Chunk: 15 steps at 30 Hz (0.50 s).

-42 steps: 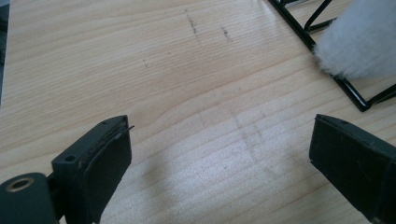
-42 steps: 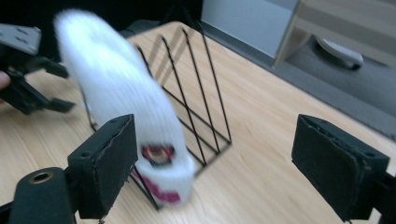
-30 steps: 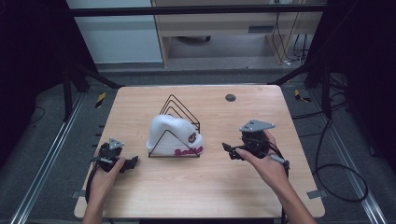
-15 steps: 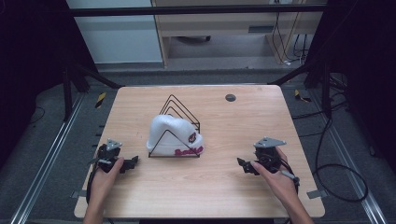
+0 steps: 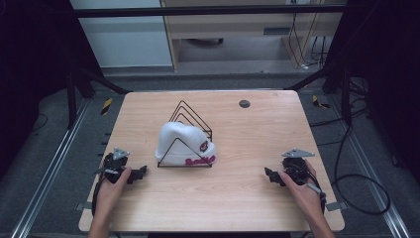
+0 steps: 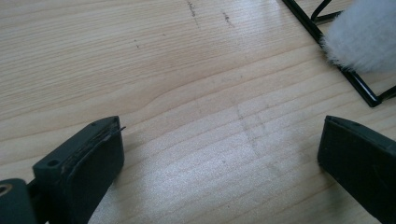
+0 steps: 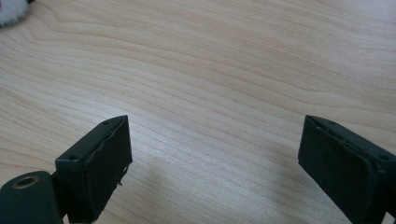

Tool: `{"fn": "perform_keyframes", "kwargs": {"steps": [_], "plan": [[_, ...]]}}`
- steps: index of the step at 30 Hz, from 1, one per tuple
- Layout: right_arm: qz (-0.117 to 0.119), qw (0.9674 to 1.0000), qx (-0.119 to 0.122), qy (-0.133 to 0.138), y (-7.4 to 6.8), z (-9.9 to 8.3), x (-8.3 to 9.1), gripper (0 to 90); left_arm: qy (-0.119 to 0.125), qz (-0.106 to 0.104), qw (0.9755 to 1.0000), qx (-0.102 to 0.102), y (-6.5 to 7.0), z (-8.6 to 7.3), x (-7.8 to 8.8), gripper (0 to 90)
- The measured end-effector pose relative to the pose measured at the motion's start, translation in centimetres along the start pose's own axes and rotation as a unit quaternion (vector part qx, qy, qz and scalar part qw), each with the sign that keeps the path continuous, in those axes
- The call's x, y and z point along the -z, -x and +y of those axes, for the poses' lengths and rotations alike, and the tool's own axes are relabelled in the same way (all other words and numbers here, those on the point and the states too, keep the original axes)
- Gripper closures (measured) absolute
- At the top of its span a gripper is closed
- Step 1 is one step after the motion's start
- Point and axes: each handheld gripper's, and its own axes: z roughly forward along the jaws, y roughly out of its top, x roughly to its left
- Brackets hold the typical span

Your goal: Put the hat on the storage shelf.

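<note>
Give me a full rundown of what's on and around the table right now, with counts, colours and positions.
hat: one, white and fluffy with red lettering and a round patch, middle of the table, draped over the front of the wire rack
wire rack: one, black, triangular loops, middle of the table
table: one, light wood
small round disc: one, dark, far right part of the table; too small to identify
left gripper: one, black, near left edge, jaws open on bare wood, nothing between them
right gripper: one, black, near right edge, jaws open on bare wood, nothing between them
hands: two, one on each gripper
</note>
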Motion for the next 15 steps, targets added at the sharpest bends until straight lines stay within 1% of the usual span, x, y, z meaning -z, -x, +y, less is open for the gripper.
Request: {"fn": "perform_keyframes", "kwargs": {"steps": [1, 5, 6, 8, 9, 10, 11, 15], "plan": [[0.0, 1.0, -0.005, -0.002, 0.0, -0.1, -0.1, 9.9, 0.0, -0.001, 1.0, 0.0, 0.0, 0.0, 0.0, 0.0], [-0.01, 0.9999, -0.004, -0.006, 0.0, -0.5, -0.7, 9.9, 0.0, -0.002, 1.0, 0.0, 0.0, 0.0, 0.0, 0.0], [-0.009, 0.9999, -0.008, -0.007, -0.1, -0.6, -0.8, 9.5, 0.0, -0.002, 1.0, 0.0, 0.0, 0.0, 0.0, 0.0], [-0.023, 0.9997, -0.004, 0.005, -0.2, -0.8, -1.0, 9.2, 0.0, -0.001, 1.0, 0.0, 0.0, 0.0, 0.0, 0.0], [-0.026, 0.9996, -0.009, 0.009, -0.4, -0.9, -1.1, 8.7, 0.0, -0.002, 1.0, 0.0, 0.0, 0.0, 0.0, 0.0], [-0.03, 0.9995, -0.005, 0.012, -0.4, -0.9, -1.2, 8.3, 0.0, -0.002, 1.0, 0.0, 0.0, 0.0, 0.0, 0.0], [-0.039, 0.9992, 0.005, 0.005, -0.7, -0.8, -1.3, 6.8, 0.0, -0.001, 1.0, 0.0, 0.0, 0.0, 0.0, 0.0], [-0.037, 0.9993, 0.006, 0.002, -0.8, -0.8, -1.4, 6.2, 0.0, -0.002, 1.0, 0.0, 0.0, 0.0, 0.0, 0.0]]}}
